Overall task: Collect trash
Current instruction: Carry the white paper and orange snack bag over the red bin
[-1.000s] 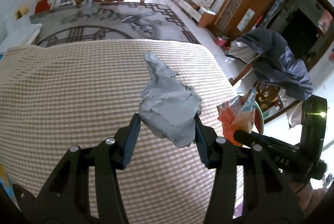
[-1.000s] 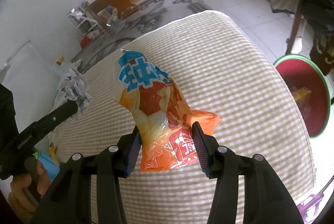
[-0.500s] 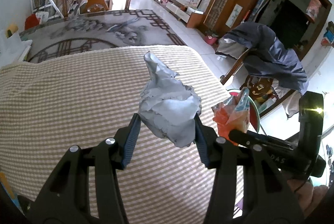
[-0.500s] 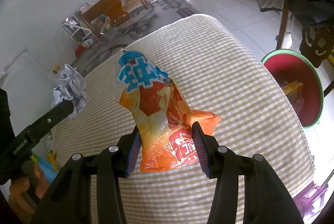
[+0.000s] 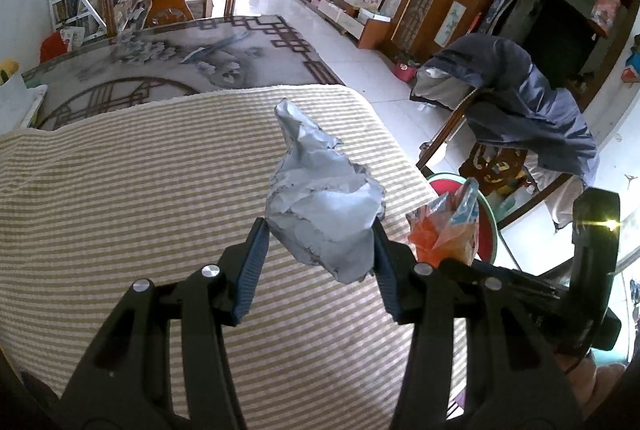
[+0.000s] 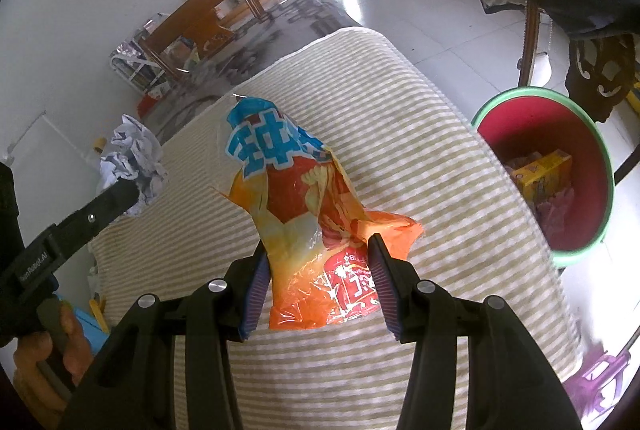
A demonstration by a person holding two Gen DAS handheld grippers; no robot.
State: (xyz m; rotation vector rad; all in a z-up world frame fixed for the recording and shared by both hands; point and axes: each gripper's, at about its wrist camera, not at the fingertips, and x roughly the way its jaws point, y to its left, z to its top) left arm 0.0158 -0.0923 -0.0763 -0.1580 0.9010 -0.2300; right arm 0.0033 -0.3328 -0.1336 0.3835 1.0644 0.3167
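left gripper: my jaws clamped on crumpled paper, held clear above the table.
right gripper: jaws pinching snack wrapper, also lifted.
bin: on the floor past the table edge, already holding trash; likely the drop point.

My left jaws pinch a crumpled grey-white paper wad, its peak standing upright above the striped cloth. My right jaws clamp an orange and blue snack wrapper, creased and upright. The green-rimmed red bin holds a yellow box.
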